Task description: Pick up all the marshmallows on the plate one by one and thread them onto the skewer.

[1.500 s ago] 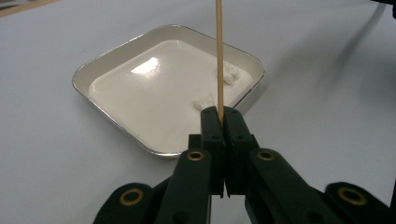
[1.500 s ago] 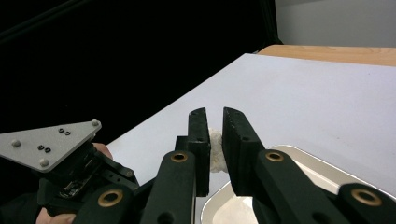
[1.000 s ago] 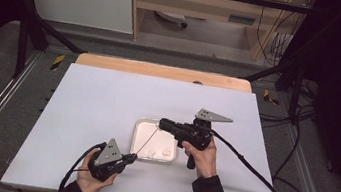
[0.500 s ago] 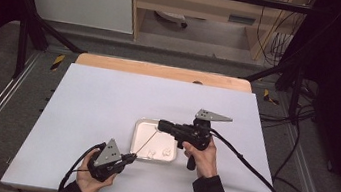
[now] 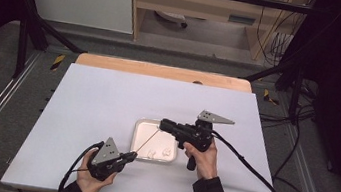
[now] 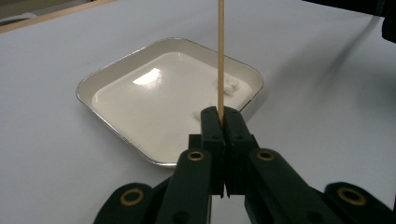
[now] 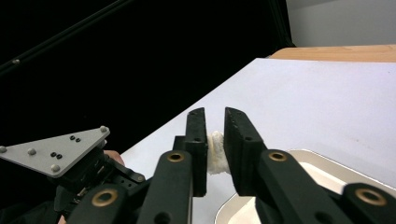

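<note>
High view: white rectangular surface [image 5: 105, 112] with a shallow white square tray with a metal rim [image 5: 139, 128] near its middle. Left gripper [image 5: 130, 156] sits just off the tray's near-left corner, held in the person's left hand [image 5: 91, 178]. A thin wooden skewer [image 5: 148, 141] runs from it up and across the tray toward the right gripper [image 5: 163, 124], which hangs over the tray's far right part, held by the right hand [image 5: 202, 158]. Small white lumps [image 5: 166, 152] lie in the tray's near-right part. Whether the skewer tip touches the right gripper cannot be told here.

Left gripper view: black jaws clamped tight on the lower end of the wooden skewer [image 6: 221, 56], which rises straight up out of frame. Tray [image 6: 98, 79] lies just beyond the jaws, tilted as a diamond, with white lumps [image 6: 229, 86] at its right side.

Right gripper view: jaws pinch a small soft white marshmallow-like piece [image 7: 215, 153] between them, with a gap left above it. Tray rim [image 7: 233, 205] shows below right of the jaws. The left gripper's grey three-cornered plate [image 7: 51, 151] is at lower left, off the tray.
</note>
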`<state>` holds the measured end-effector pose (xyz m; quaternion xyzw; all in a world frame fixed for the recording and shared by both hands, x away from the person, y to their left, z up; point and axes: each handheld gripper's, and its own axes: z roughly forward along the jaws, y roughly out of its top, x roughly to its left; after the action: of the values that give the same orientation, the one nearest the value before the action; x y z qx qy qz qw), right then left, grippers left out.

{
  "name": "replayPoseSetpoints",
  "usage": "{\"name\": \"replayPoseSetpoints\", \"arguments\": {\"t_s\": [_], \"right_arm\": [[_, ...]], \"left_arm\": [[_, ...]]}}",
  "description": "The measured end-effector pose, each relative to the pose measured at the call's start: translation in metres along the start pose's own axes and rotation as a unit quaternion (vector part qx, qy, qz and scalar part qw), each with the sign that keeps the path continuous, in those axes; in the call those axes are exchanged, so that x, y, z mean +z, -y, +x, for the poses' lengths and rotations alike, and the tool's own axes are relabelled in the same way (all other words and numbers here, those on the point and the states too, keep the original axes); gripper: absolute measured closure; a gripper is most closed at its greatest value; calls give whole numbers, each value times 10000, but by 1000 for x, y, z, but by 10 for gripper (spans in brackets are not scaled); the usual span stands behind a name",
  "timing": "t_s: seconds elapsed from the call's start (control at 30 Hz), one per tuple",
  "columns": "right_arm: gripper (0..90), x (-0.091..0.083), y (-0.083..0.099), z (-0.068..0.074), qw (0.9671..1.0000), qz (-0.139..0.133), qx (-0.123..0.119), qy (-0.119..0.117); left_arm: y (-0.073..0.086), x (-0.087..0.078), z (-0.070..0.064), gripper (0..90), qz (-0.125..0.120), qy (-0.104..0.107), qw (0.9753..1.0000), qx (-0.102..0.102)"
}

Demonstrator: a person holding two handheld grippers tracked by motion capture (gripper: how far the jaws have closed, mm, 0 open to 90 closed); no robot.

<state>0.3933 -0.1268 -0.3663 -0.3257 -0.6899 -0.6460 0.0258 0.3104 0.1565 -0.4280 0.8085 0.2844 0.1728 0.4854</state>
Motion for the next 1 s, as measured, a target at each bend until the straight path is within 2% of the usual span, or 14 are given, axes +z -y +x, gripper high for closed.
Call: {"name": "replayPoseSetpoints", "arguments": {"t_s": [0.1,0.23,0.5,0.7,1.0], "right_arm": [[728,1,2,-1,10000,-8,-52,66],[716,0,2,-2,10000,25,-31,54],[790,2,4,-2,9998,106,64,-125],[805,5,7,-2,9995,139,161,-231],[818,7,11,-1,9991,269,96,-308]], "left_arm": [[0,0,-1,891,-23,-5,10000,3],[-1,-2,0,891,-110,-20,9999,-4],[0,-1,-1,891,-93,-16,9999,41],[0,1,-2,891,-48,-46,10000,60],[0,4,-3,892,43,-67,10000,49]]}}
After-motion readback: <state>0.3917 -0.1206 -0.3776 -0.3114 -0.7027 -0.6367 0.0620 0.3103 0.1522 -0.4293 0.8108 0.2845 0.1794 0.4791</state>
